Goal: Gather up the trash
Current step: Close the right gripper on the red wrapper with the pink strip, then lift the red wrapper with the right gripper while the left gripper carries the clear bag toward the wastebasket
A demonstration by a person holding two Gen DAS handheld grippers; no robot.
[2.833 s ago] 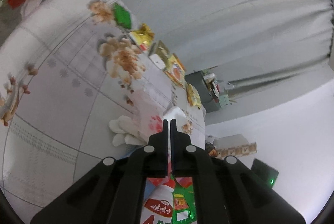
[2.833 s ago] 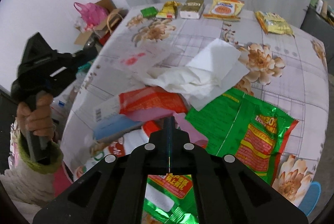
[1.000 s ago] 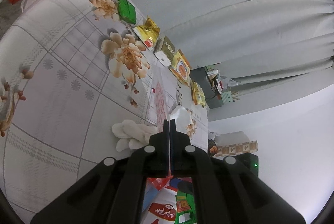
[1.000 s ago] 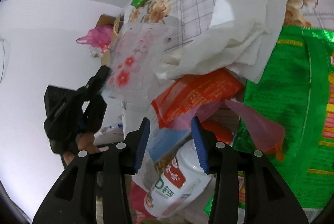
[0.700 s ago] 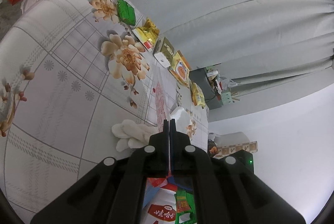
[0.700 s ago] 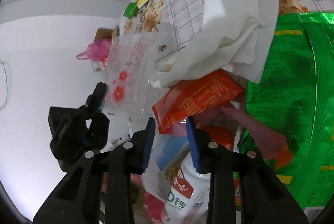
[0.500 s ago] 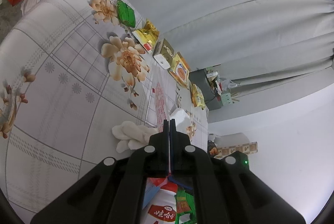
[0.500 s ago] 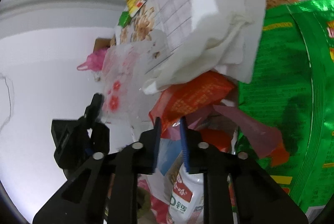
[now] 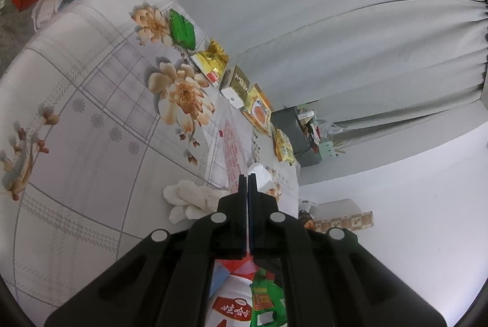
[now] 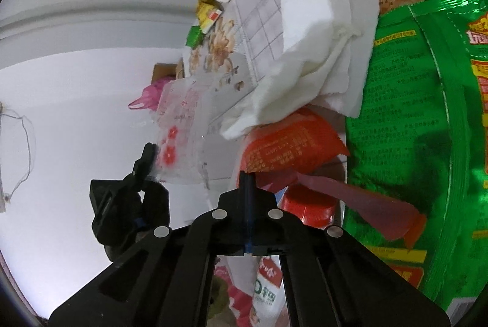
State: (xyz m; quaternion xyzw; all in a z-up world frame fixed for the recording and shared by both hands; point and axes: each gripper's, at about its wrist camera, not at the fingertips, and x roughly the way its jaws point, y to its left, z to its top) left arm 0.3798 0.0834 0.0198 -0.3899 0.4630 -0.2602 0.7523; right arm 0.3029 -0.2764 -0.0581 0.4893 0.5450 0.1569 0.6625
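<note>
We are looking across a table [image 9: 91, 144] draped in a pale cloth printed with grey grid lines and peach flowers; behind it a grey curtain [image 9: 305, 7] is hanging in long folds; a plain white wall [image 9: 411, 190] is filling the rest of the room; a dark cabinet [image 9: 289, 129] cluttered on top is standing by the curtain; soft, even light is falling everywhere.

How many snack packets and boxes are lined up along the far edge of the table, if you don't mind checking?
5, in a row by the curtain: green packet, crumpled gold wrapper, olive-gold box, yellow-orange packet, yellow packet at the end. More may be hidden beyond.
</note>
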